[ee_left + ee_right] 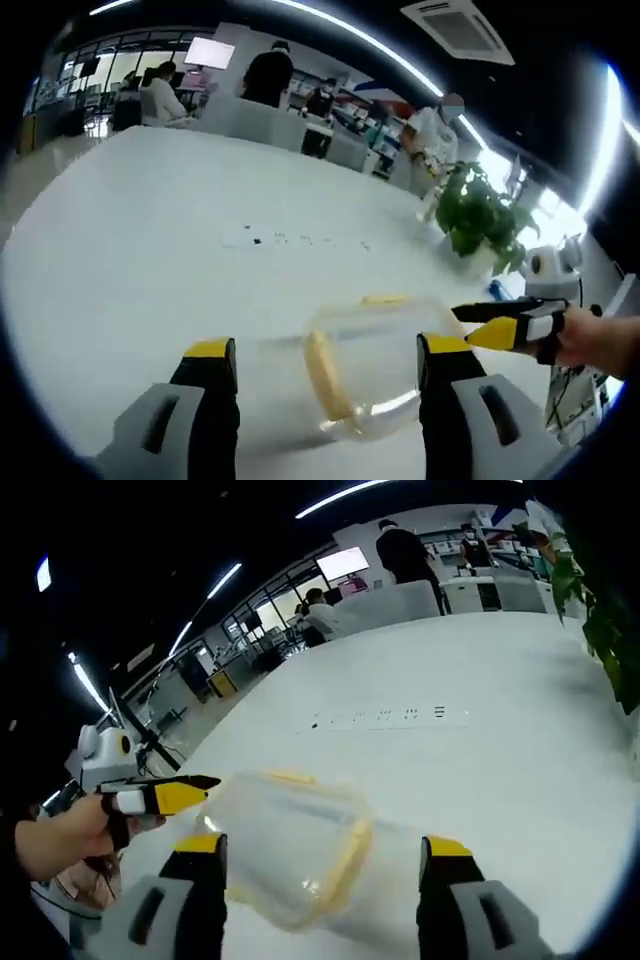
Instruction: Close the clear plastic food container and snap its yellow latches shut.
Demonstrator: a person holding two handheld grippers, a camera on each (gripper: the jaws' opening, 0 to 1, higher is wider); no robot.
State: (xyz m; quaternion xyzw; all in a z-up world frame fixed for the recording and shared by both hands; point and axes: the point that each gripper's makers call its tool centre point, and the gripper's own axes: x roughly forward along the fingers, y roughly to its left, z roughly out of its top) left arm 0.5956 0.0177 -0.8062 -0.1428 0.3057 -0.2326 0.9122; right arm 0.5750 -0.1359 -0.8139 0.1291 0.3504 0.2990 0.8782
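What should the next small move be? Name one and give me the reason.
Probably ease the right gripper forward so its open jaws straddle the clear container, which lies on the white table just ahead of them. The nearest yellow latch faces that gripper and looks unsnapped, though blur makes this uncertain. The left gripper is open too, flanking the container from the opposite side.

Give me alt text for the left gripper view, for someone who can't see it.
A clear container with yellow latches lies on a white table between the open left claw. The right claw reaches in beside it; a plant and people stand behind.
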